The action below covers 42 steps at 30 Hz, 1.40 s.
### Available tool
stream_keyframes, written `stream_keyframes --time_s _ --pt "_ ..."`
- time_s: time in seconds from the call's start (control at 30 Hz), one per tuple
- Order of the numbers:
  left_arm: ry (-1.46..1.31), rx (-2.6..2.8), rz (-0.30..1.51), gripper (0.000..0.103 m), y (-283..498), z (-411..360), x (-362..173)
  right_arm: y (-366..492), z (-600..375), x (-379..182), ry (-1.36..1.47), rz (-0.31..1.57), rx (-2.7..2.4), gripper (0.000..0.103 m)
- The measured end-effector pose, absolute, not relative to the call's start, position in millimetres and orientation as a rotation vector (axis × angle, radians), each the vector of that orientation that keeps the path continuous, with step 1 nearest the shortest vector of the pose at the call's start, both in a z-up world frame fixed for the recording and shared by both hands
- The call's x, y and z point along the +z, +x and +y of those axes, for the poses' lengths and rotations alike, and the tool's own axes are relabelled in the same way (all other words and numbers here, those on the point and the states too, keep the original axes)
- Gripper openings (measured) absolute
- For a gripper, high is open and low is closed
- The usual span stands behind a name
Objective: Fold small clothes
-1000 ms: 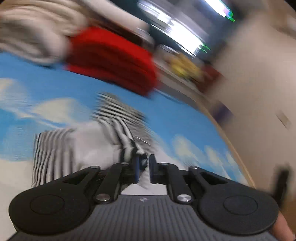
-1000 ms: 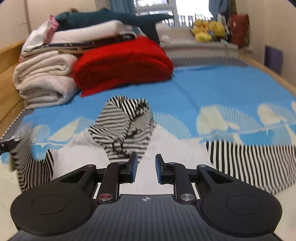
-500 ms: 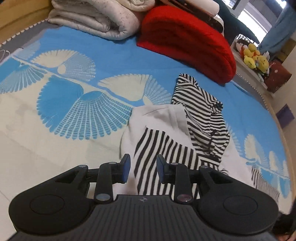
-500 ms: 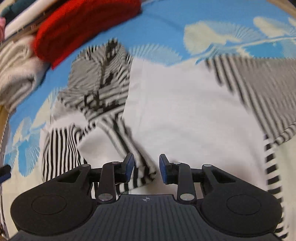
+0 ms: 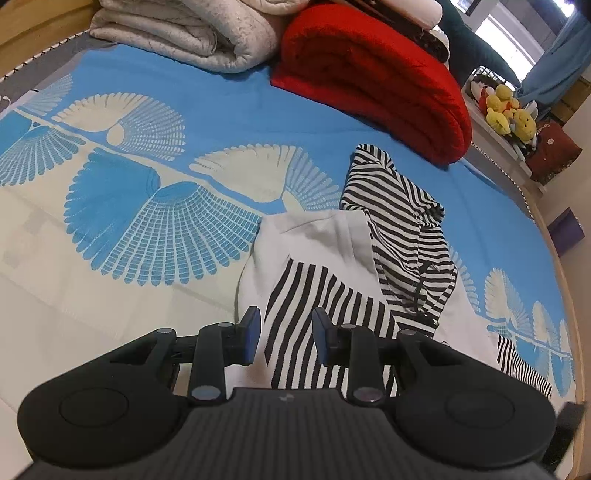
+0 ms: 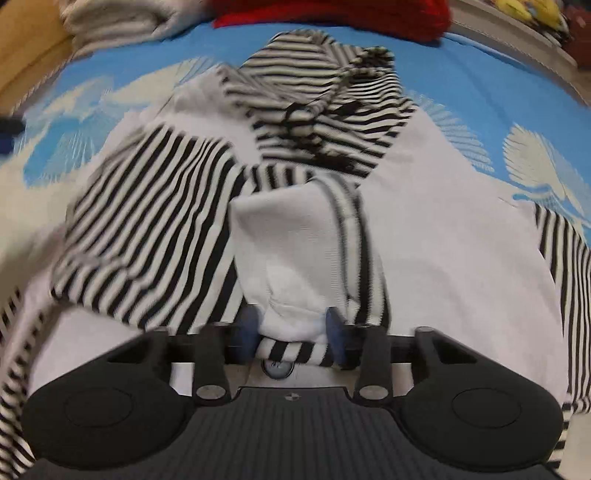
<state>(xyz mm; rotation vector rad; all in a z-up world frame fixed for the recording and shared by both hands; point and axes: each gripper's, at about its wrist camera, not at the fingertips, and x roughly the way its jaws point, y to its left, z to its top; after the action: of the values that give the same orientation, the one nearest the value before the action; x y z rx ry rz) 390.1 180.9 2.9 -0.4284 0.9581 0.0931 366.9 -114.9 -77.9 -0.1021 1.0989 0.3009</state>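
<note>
The right gripper (image 6: 291, 330) has its two blue jaws pressed on a thick bunch of cloth, a white and striped edge of the small white hoodie with black and white striped sleeves and hood (image 6: 424, 206). I think it grabs that edge so it can lift it and lay it over the middle to make a fold. The picture is a bit blurry there, so I cannot tell how many layers are pinched.

The left gripper (image 5: 286, 334) has its jaws apart with nothing between them. It hangs just above a striped sleeve (image 5: 317, 306) that lies folded over the white body, maybe ready to press it flat.

The hoodie lies spread on the blue bed cover with white fan shapes (image 5: 155, 221). Its striped hood (image 5: 402, 218) points toward a rolled red blanket (image 5: 373, 77) and a stack of folded grey-white quilts (image 5: 195, 33), well apart from the grippers
</note>
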Motion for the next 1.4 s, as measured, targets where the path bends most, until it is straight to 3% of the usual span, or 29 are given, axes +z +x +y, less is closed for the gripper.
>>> stream_keyframes --time_s 0.23,0.37,0.63,0.8,0.83,0.87,0.9,1.13,1.27,1.4 --pt "-0.390 0.081 0.972 0.033 391.4 169.1 -0.7 369.3 -206.1 -20.2 0.296 0.874 0.101 0.011" --pt "-0.349 0.072 0.981 0.033 391.1 157.5 -4.5 365.0 -278.9 -50.9 0.553 0.999 -0.179 0.012" --pt "-0.284 -0.005 1.053 0.033 390.2 129.7 -28.5 352.9 -303.8 -71.1 0.690 1.042 -0.256 0.036" --pt "-0.269 -0.057 1.180 0.033 385.3 116.4 -69.6 358.9 -308.2 -89.4 0.744 1.095 -0.282 0.035" --pt "-0.262 -0.055 1.211 0.033 384.3 115.7 -78.8 359.0 -309.6 -92.8 0.745 1.110 -0.289 0.030" --pt "-0.244 -0.041 1.243 0.033 383.3 114.8 -87.6 359.0 -310.4 -94.4 0.744 1.116 -0.299 0.017" --pt "-0.228 -0.026 1.263 0.033 382.0 114.8 -93.2 358.4 -311.5 -93.0 0.736 1.115 -0.310 0.011" --pt "-0.241 -0.030 1.189 0.033 380.6 111.1 -74.8 356.8 -297.5 -52.5 0.573 0.910 -0.230 0.015" --pt "-0.211 0.008 1.277 0.033 381.5 107.1 -98.5 361.5 -295.8 -78.0 0.632 1.050 -0.189 0.021" --pt "-0.191 0.008 1.232 0.033 382.2 101.0 -85.5 361.0 -301.4 -91.2 0.620 1.140 -0.256 0.021"
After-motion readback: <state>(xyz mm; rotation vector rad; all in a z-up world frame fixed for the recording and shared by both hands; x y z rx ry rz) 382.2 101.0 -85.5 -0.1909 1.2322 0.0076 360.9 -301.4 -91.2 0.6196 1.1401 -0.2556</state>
